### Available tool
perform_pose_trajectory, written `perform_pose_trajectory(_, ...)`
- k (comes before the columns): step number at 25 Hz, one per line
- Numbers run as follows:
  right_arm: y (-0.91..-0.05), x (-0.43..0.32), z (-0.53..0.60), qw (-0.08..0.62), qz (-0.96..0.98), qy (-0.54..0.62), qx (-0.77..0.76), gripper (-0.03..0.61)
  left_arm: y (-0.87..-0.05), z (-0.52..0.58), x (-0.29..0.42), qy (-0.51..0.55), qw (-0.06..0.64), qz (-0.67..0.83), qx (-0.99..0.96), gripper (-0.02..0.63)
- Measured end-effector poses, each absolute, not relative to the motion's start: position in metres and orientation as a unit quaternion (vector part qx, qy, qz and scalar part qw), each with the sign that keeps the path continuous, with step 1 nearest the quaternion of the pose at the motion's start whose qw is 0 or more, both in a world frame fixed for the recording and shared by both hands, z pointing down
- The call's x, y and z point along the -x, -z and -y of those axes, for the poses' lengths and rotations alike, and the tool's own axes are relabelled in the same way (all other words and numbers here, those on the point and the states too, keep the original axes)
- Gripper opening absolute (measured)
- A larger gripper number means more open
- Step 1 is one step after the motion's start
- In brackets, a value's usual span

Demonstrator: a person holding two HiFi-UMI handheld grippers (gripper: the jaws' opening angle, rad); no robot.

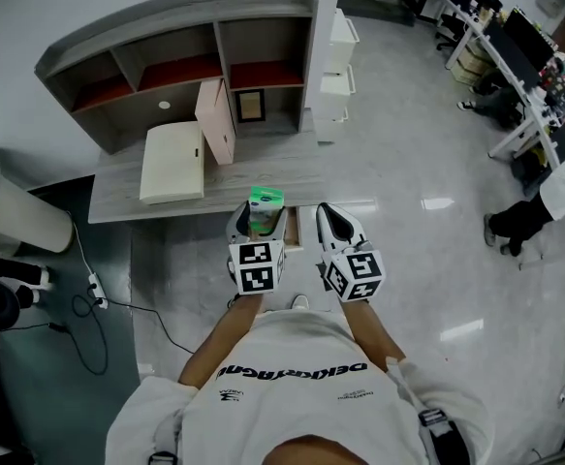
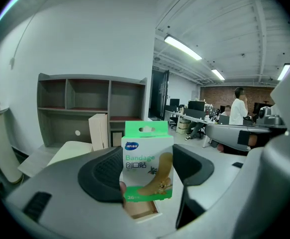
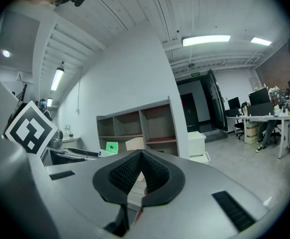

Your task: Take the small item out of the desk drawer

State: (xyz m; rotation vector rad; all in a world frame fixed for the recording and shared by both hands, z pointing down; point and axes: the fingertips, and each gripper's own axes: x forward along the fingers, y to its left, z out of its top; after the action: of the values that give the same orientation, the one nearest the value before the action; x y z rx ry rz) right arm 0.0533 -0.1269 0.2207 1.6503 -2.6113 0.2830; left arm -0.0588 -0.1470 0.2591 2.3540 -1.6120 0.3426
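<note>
Jaws of the left gripper (image 1: 260,223) clench a green-and-white cardboard bandage box (image 2: 147,158). Only the left gripper view shows its printed front and the open light-wood drawer (image 2: 142,210) at six o'clock. The right gripper (image 3: 139,171) is pressed together, empty.

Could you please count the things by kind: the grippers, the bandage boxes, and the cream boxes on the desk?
Grippers: 2 (left gripper, right gripper)
Green-and-white cardboard bandage box: 1
Cream boxes on the grey desk: 2 (flat cream box, upright cream box)
Total: 5
</note>
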Motion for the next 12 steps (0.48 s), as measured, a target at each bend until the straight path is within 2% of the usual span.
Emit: perform_pose_trajectory(12,-0.204,-0.055,0.131,0.012,0.841,-0.075,-0.535,0.031,-0.229,0.144,0.063,-0.082,0.097,0.563,-0.817,0.325)
